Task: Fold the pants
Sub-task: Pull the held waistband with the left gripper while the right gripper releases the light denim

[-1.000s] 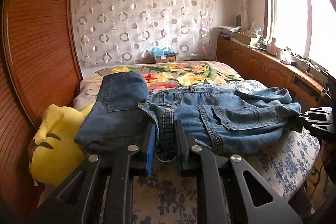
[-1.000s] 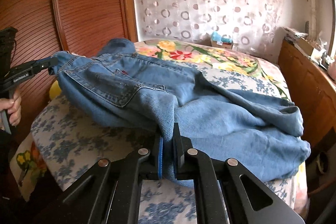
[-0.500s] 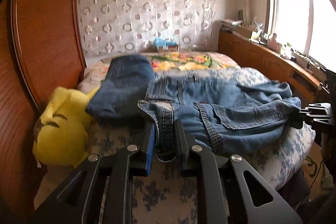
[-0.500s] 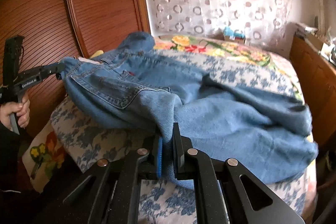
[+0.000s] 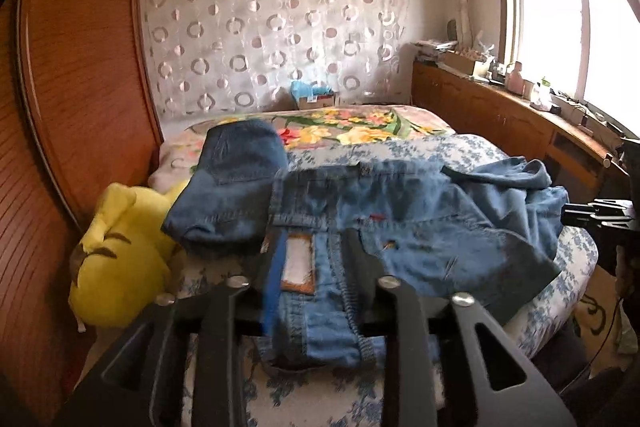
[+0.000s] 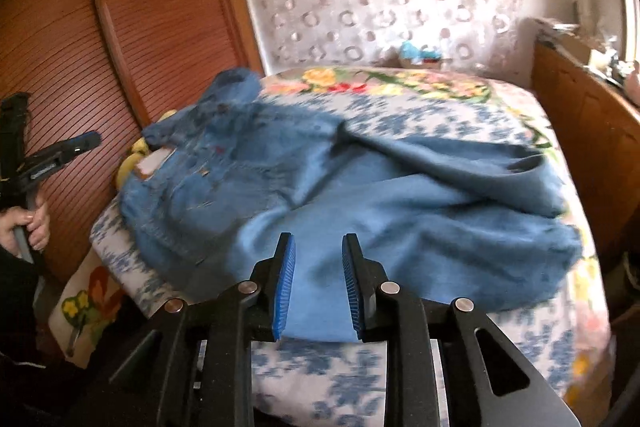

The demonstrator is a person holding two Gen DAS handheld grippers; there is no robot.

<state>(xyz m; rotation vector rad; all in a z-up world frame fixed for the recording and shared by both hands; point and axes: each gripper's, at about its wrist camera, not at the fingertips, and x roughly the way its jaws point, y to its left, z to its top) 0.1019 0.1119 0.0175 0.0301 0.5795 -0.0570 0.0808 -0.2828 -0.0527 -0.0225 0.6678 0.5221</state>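
No readable text, jeans patch (image 5: 298, 259) blank (blurred)

Both our grippers have let go of the jeans.

A second ago our left gripper (image 5: 314, 267) pinched the waistband of the jeans (image 5: 408, 227) and our right gripper (image 6: 318, 281) was clamped on a fold of the leg; now both sets of fingers stand apart, with the denim lying loose between them. The waistband, held up off the bed (image 5: 472, 147) before, has dropped flat, and its pale leather patch (image 5: 298, 261) now faces up between our left fingers. The bunched hump of cloth in front of our right gripper has spread out flatter over the blue-flowered cover. Both views are blurred.
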